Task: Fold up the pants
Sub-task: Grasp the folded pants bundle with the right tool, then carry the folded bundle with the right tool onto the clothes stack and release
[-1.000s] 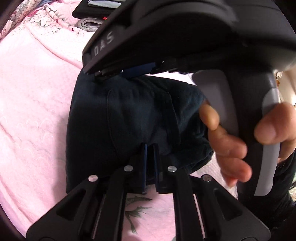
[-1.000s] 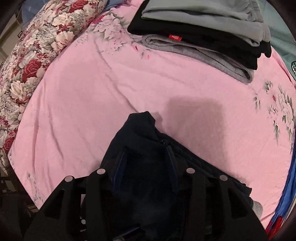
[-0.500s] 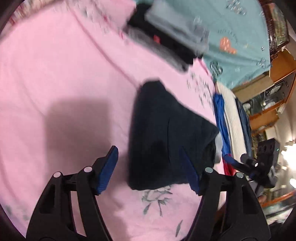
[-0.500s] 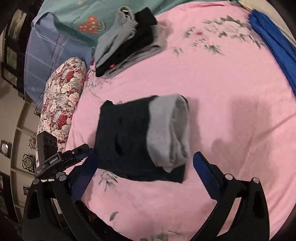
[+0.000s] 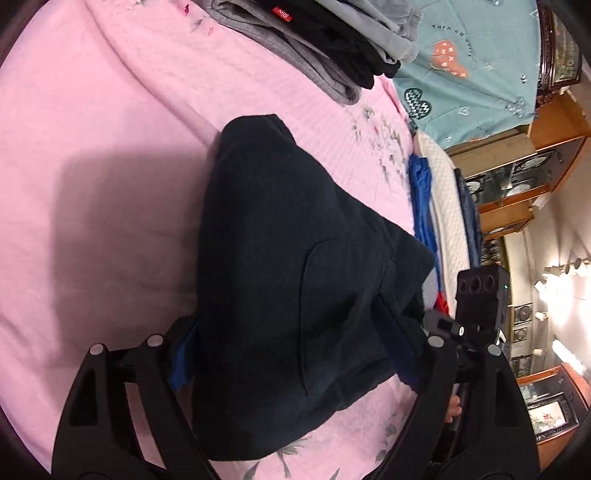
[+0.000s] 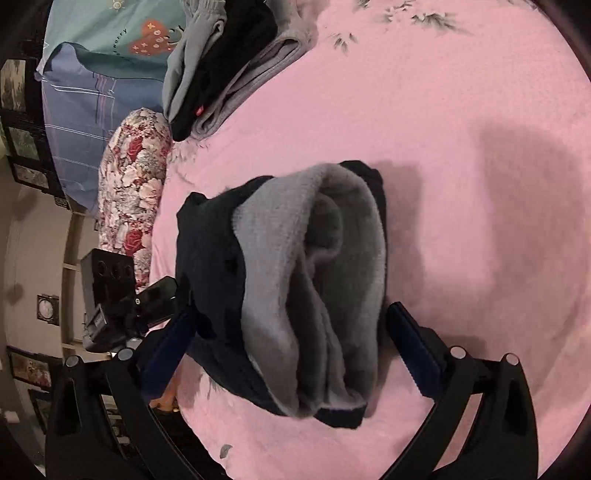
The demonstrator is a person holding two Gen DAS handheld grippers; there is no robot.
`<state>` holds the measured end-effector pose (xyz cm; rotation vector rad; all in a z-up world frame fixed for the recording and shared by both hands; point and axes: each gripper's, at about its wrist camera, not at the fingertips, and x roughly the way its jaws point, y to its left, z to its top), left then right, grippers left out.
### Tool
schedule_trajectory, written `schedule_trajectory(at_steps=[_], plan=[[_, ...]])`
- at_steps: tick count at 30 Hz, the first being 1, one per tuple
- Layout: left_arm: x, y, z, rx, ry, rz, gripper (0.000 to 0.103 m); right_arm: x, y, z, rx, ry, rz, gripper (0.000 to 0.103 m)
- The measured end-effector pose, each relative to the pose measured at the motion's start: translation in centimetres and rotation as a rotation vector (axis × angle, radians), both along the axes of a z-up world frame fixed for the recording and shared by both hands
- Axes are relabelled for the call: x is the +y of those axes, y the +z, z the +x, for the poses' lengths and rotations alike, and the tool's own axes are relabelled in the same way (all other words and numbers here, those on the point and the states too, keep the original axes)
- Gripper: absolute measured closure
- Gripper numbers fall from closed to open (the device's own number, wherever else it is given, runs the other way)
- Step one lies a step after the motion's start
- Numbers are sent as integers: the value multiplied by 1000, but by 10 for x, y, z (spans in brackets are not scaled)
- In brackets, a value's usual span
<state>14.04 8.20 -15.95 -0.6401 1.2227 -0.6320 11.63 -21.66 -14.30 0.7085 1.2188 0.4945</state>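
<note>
On the pink bedsheet (image 5: pixel 92 129), both grippers are straddling the folded dark pants (image 5: pixel 280 277), jaws spread wide.

A second ago the left gripper (image 5: pixel 291 354) was pinching the cloth shut and the right gripper (image 6: pixel 291 343) was pressed close over it; now both are standing open around the bundle at six o'clock, gripping nothing, so the last fold is looking done and a lift toward the stack of folded clothes (image 5: pixel 325 40) at twelve o'clock is likely coming. The grey fleece lining (image 6: pixel 317 280) is showing. A red tag (image 5: pixel 279 13) is peeking from the stack, too small to read; the teal cloth (image 5: pixel 465 55) at one o'clock is reading "Turn off worry".
</note>
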Motion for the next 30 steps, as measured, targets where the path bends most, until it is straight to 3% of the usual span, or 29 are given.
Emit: schedule_trajectory(at_steps=[2,4,6,7,9,13,18,22,25,27,30], plan=[[4,-1,-1,-2,12,-11,34,-1,-4,7,-49,-3,43,1],[4,-5,0,5,2,-1,43,5,-3,9,-78,7,9,3],[1,-4,-1,-1,-2,11,48,9,-2,4,-103,15,-48,38],[0,-4,-1,-5,-6,11,56,12,-1,0,-124,17,-97,43],[-2,-2,-5,-17,-2,19,61,15,2,-6,-142,13,-103,56],[-11,29,-27,-152,-2,90,69,35,42,-27,-263,54,-231,62],[2,83,-30,-186,3,25,71,61,104,-16,-330,116,-306,62],[13,143,26,-258,19,60,72,78,163,57,-405,131,-335,62],[19,187,103,-280,57,83,72,84,205,145,-452,106,-358,62],[18,212,165,-297,72,117,72,83,214,200,-444,80,-352,62],[19,216,239,-270,109,144,70,82,205,266,-409,59,-358,62]])
